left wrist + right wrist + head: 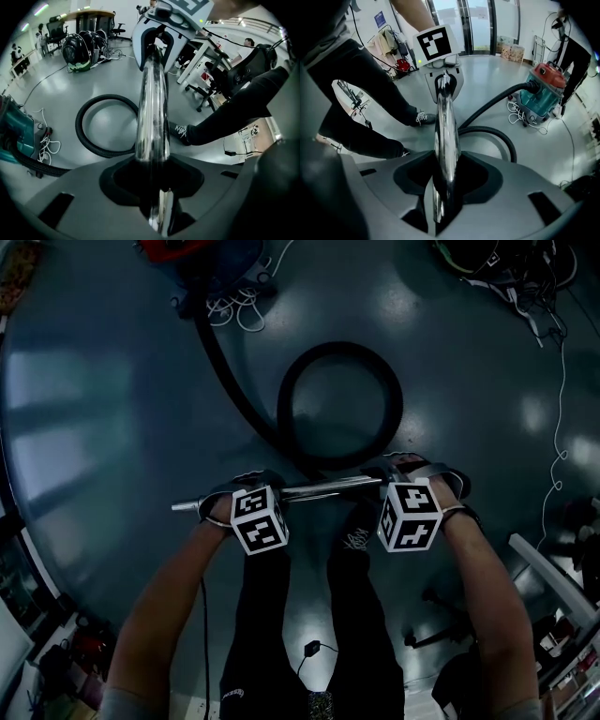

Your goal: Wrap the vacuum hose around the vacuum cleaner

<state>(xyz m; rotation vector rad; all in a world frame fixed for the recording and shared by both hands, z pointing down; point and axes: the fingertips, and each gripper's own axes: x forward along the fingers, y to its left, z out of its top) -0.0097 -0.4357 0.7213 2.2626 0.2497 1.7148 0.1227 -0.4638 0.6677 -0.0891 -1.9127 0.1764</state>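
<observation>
The person's dark trousers and one shoe are nearest, with both bare forearms reaching out and down over them. Each hand carries a gripper, and both hold one shiny metal tube that lies roughly level in the air above the floor. The left gripper is clamped on the tube towards its left end, and a short bare stub sticks out past it. The right gripper is clamped on the tube's other end. Each jaw pair is closed snugly against the chrome. From either gripper the tube runs straight to the other one's marker cube.

Just beyond the tube, the black vacuum hose lies on the grey floor in one round loop. The loop's near edge is close to the tube by the right gripper. I cannot tell exactly where the hose joins the tube. From the loop, the hose runs on across the floor, away and to the left, to the vacuum cleaner. This is a teal drum with a red top, standing well apart from the person. None of the hose is wound around it. A white cord lies in loose coils on the floor right beside the vacuum.

Farther off, office chairs stand by white worktops, and glass doors close the far end of the room.
</observation>
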